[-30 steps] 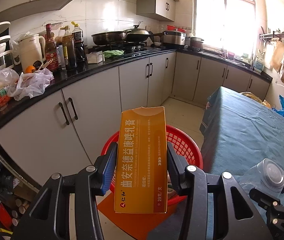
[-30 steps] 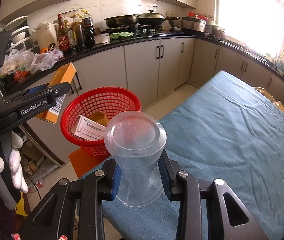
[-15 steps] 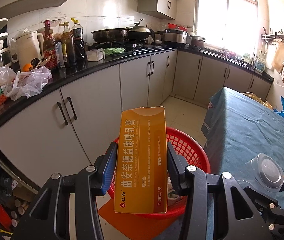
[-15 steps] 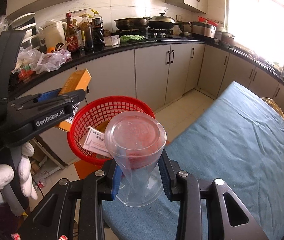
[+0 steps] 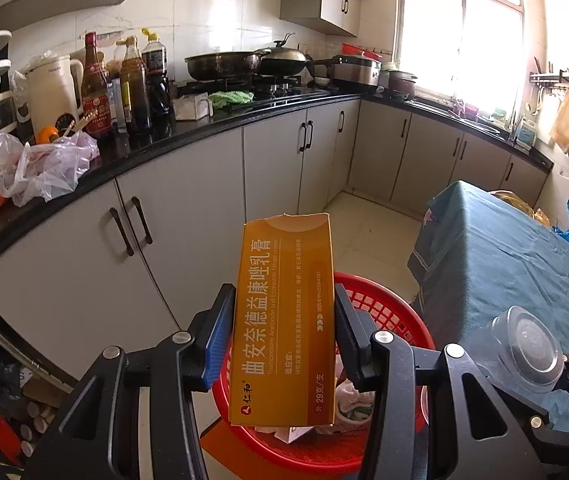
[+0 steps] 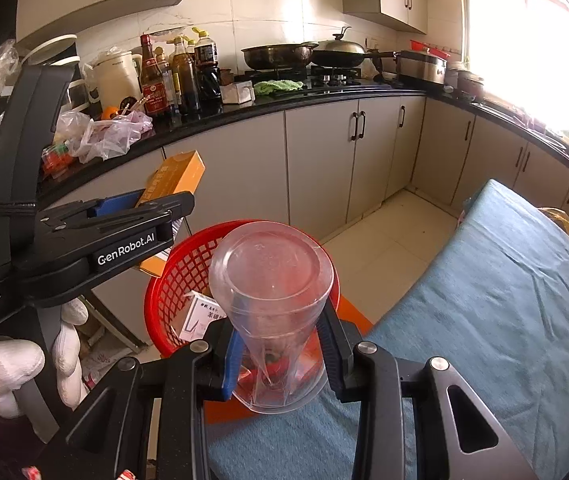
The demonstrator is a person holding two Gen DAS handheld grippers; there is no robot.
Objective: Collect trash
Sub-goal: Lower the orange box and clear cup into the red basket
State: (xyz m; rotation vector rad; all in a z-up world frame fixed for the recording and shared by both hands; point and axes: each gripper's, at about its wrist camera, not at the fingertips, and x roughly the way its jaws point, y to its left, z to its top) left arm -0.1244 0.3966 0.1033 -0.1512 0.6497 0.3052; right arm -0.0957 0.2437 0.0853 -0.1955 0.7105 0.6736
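My left gripper [image 5: 282,320] is shut on an orange medicine box [image 5: 284,320] and holds it upright above the near rim of a red mesh basket [image 5: 384,316]. The basket holds paper scraps and a white box [image 6: 200,314]. My right gripper [image 6: 280,348] is shut on a squashed clear plastic cup [image 6: 272,280], bottom facing the camera, over the basket's [image 6: 172,280] right rim. In the right wrist view the left gripper [image 6: 124,232] with the orange box [image 6: 176,176] is at the left, held by a white-gloved hand. The cup also shows in the left wrist view [image 5: 524,344].
The basket stands on the floor between grey kitchen cabinets [image 5: 188,208] and a table with a teal cloth [image 6: 504,300]. The black countertop [image 5: 132,152] carries bottles, a kettle, plastic bags and pans. Tiled floor [image 5: 368,220] lies beyond the basket.
Both grippers have moved forward over the red basket, which now sits closer and lower in both views. Both grips are unchanged.
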